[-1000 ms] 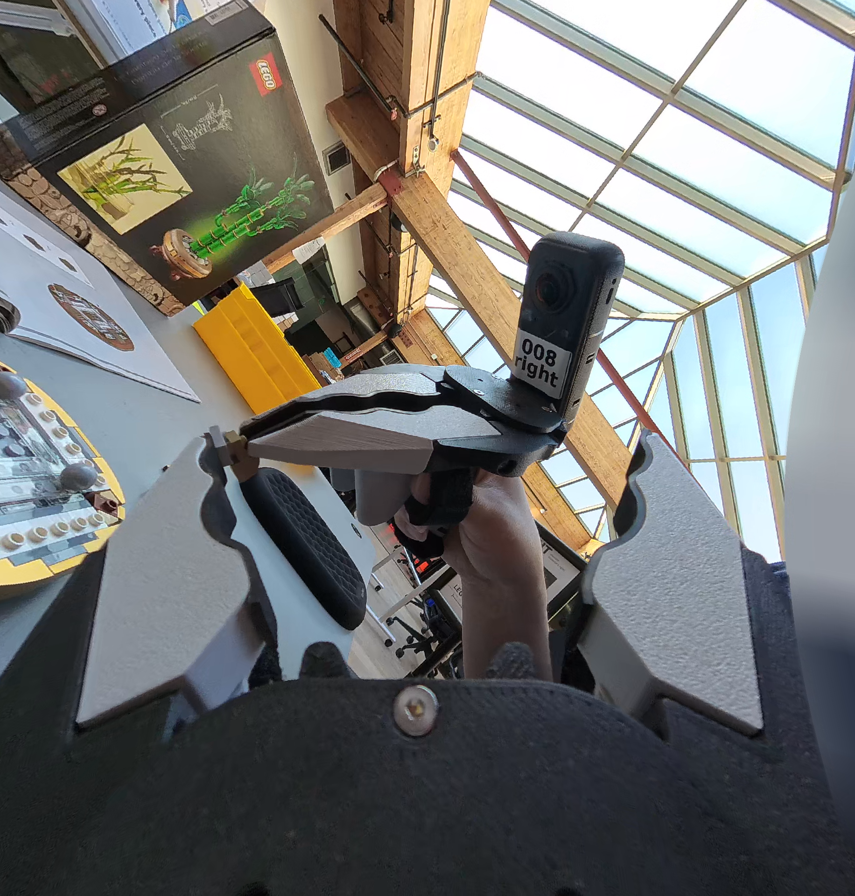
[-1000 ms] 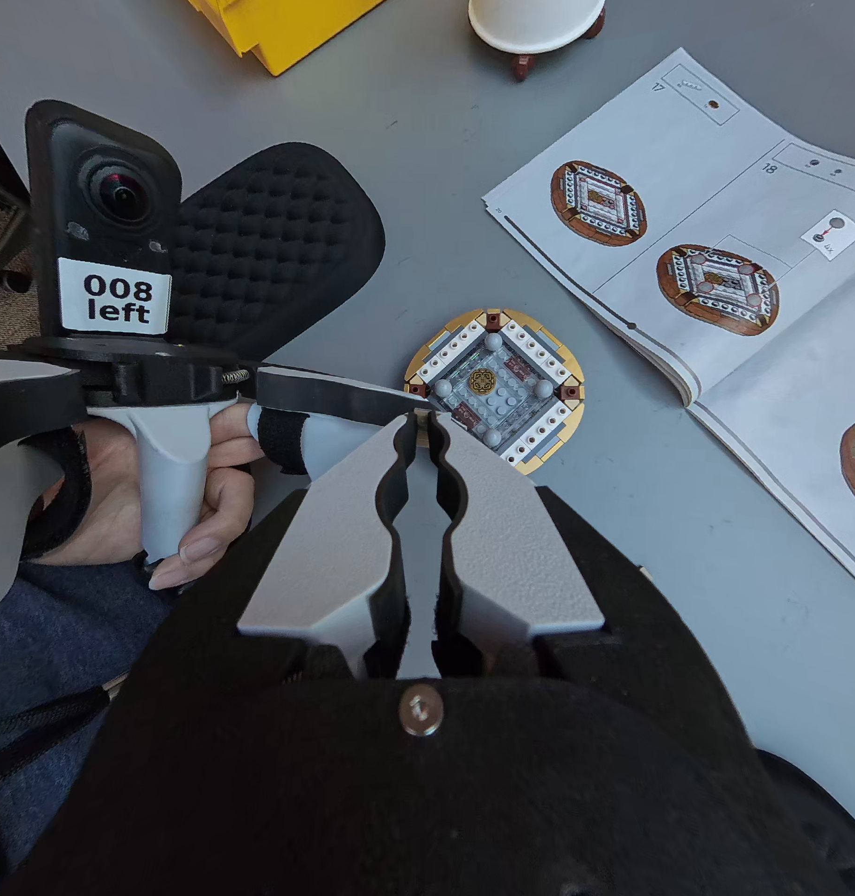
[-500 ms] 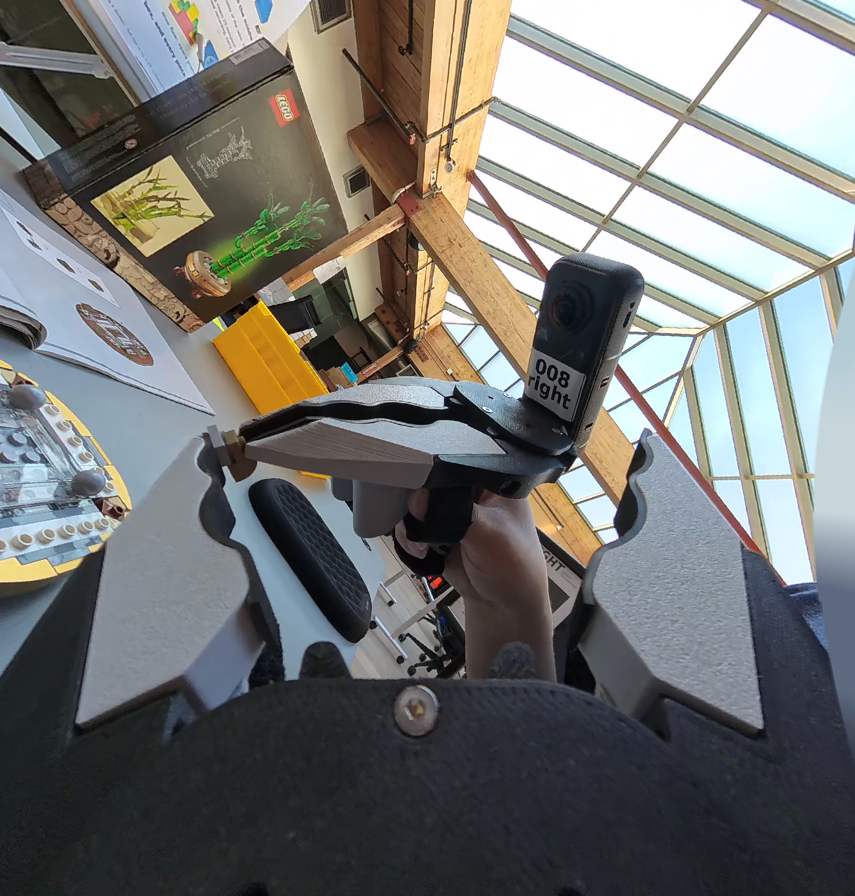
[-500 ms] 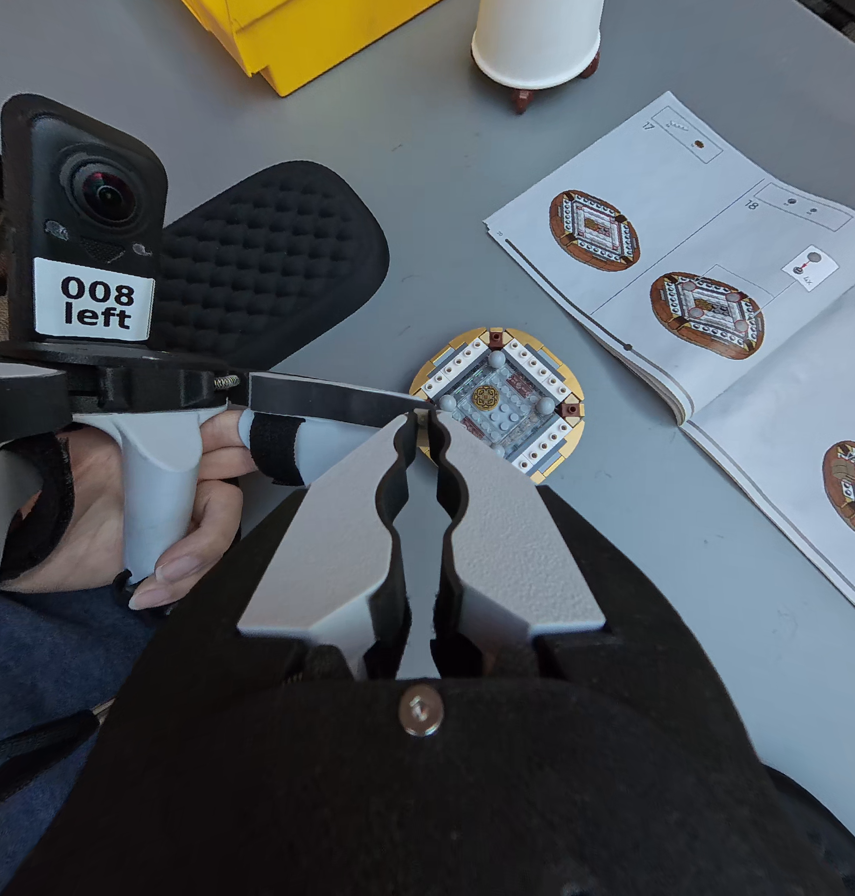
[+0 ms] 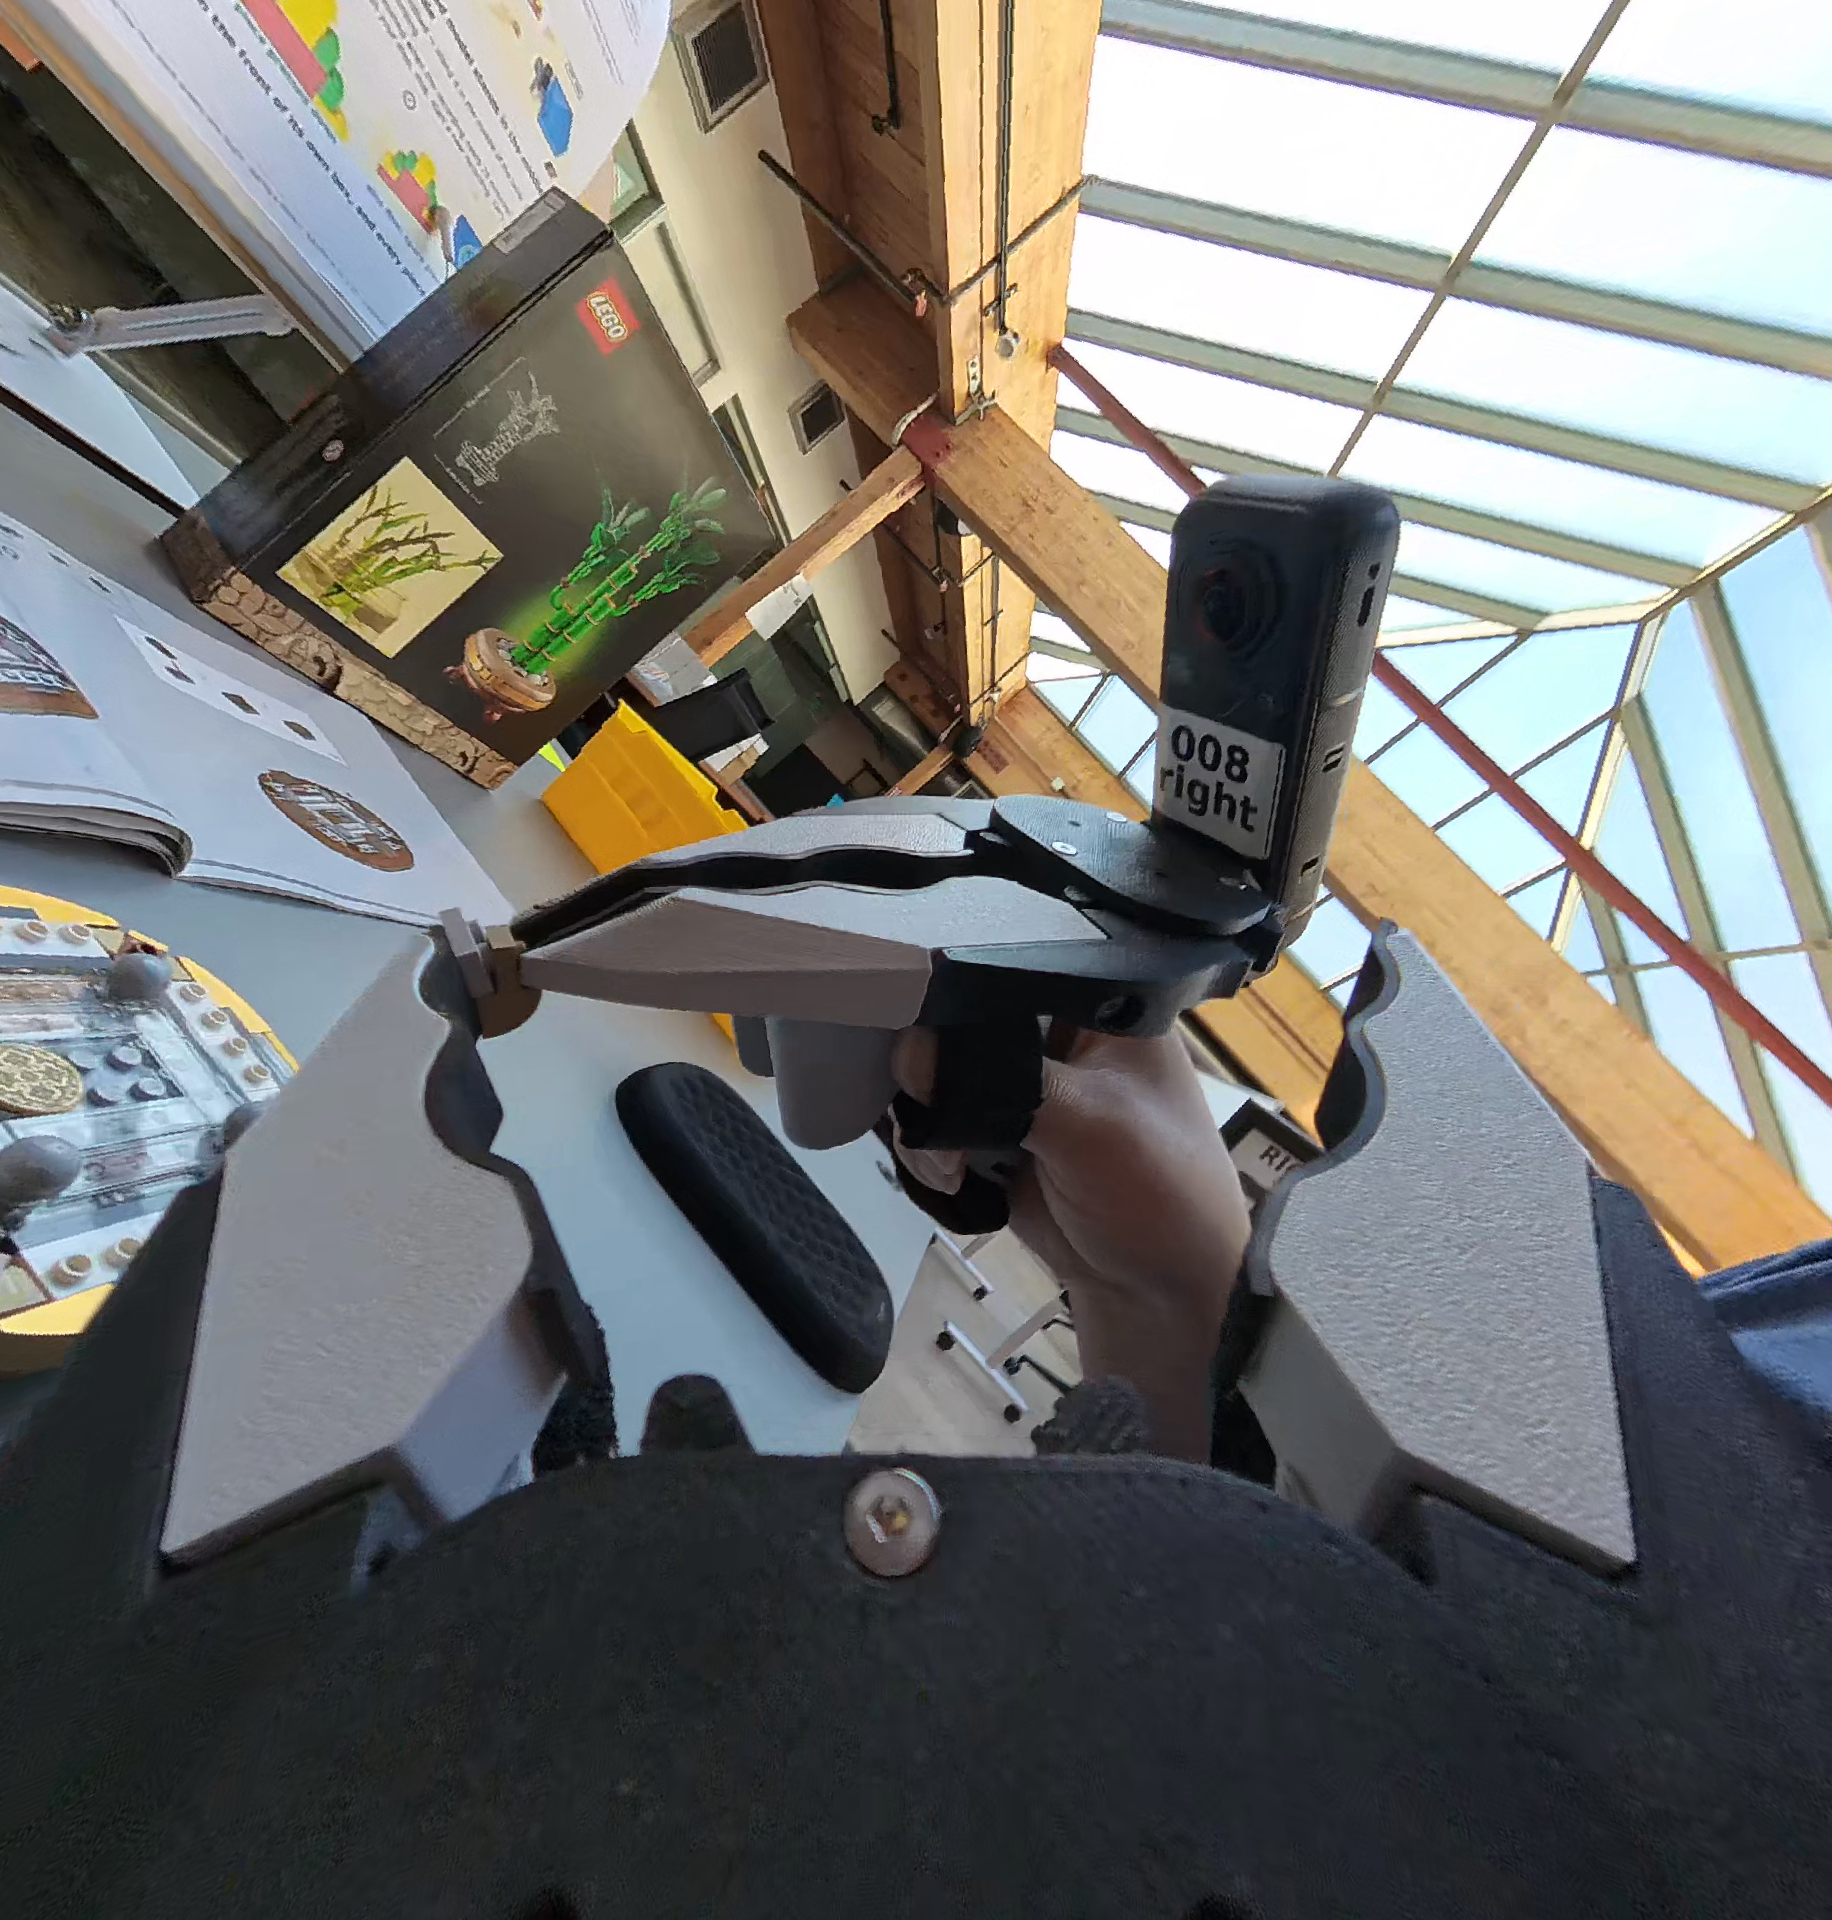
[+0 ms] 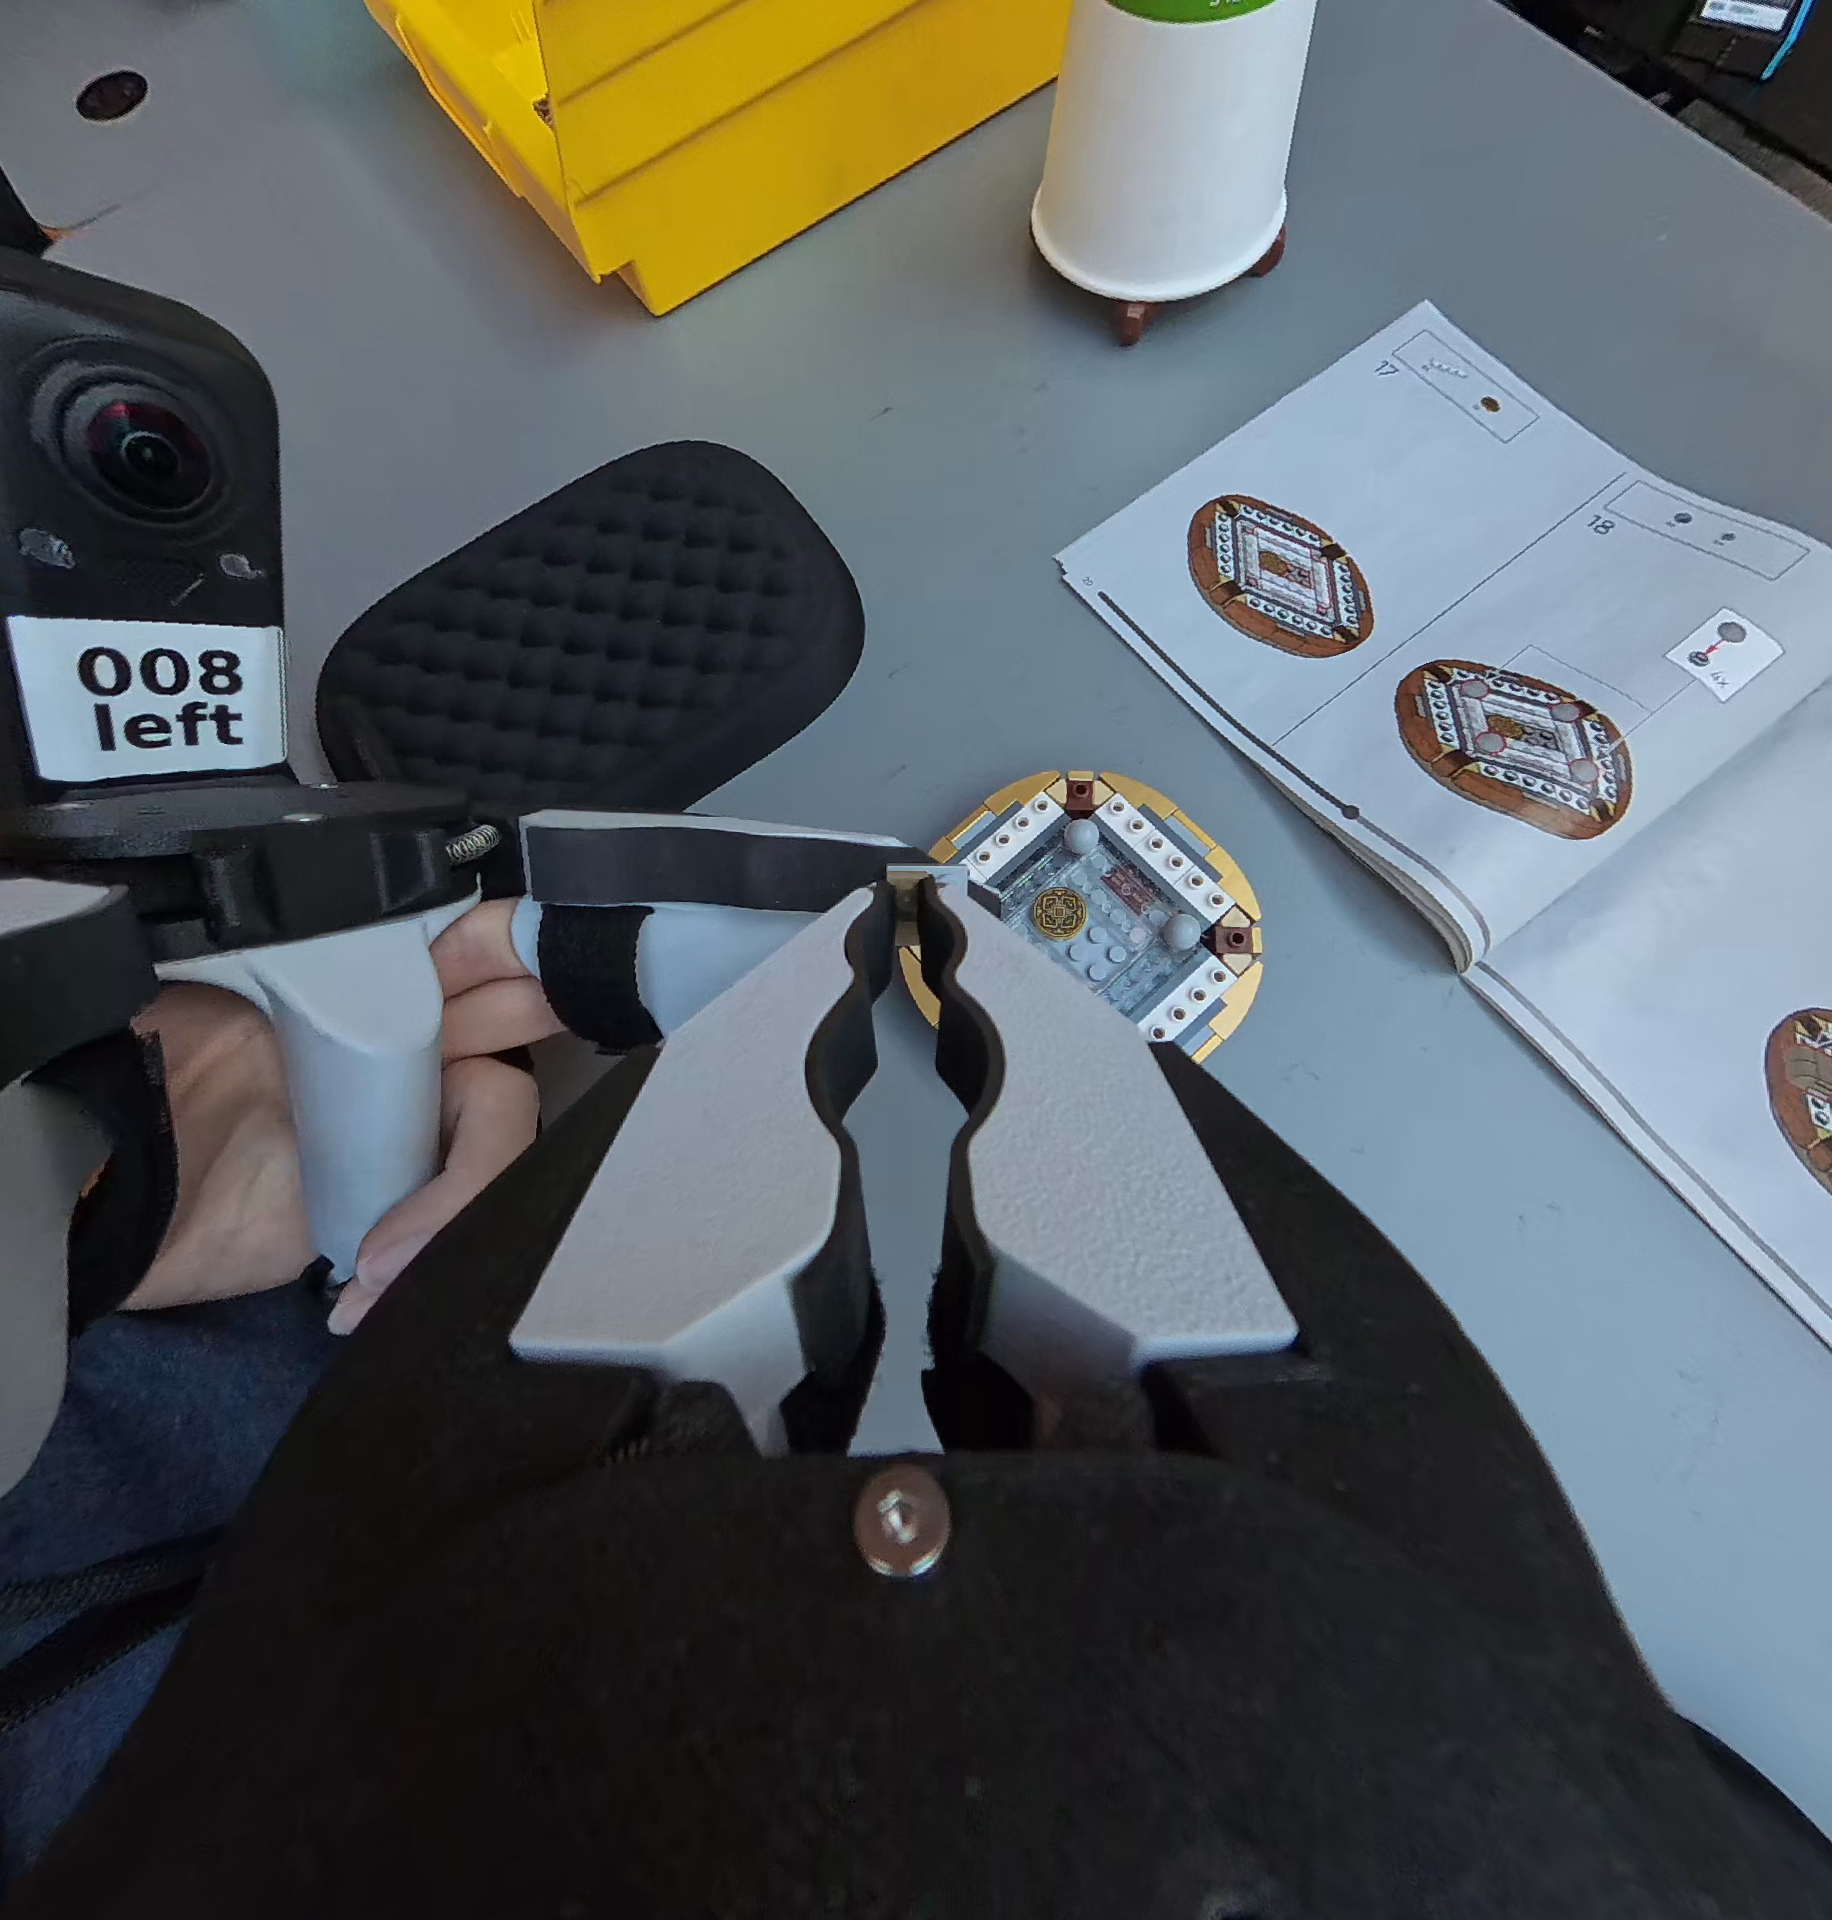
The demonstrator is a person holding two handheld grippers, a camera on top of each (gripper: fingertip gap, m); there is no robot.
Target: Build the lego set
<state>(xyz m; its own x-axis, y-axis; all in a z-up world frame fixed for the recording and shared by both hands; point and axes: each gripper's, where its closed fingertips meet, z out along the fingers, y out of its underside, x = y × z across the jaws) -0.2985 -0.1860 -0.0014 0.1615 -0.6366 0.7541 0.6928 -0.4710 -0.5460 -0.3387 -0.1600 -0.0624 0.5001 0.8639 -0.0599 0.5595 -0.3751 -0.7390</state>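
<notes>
The round lego build (image 6: 1109, 914), with a gold rim, white and grey bricks and a gold centre tile, lies on the grey table; it also shows in the left wrist view (image 5: 70, 1081). My right gripper (image 6: 899, 899) is shut on a small grey and tan piece (image 6: 904, 889) and holds it above the build's near left edge. In the left wrist view the right gripper (image 5: 507, 961) holds that piece (image 5: 470, 945) against my left gripper's left fingertip (image 5: 439, 971). My left gripper (image 5: 912, 961) is wide open and empty, lying sideways with its fingers around the right gripper.
An open instruction booklet (image 6: 1514, 675) lies right of the build. A yellow bin (image 6: 746, 135) and a white cup (image 6: 1161, 177) stand at the back. A black padded case (image 6: 600, 623) lies left of the build. The set's dark box (image 5: 476, 520) stands behind the booklet.
Both grippers have shifted together a little, so more of the build, cup and bin shows. The right gripper stays shut on the piece and the left stays open.
</notes>
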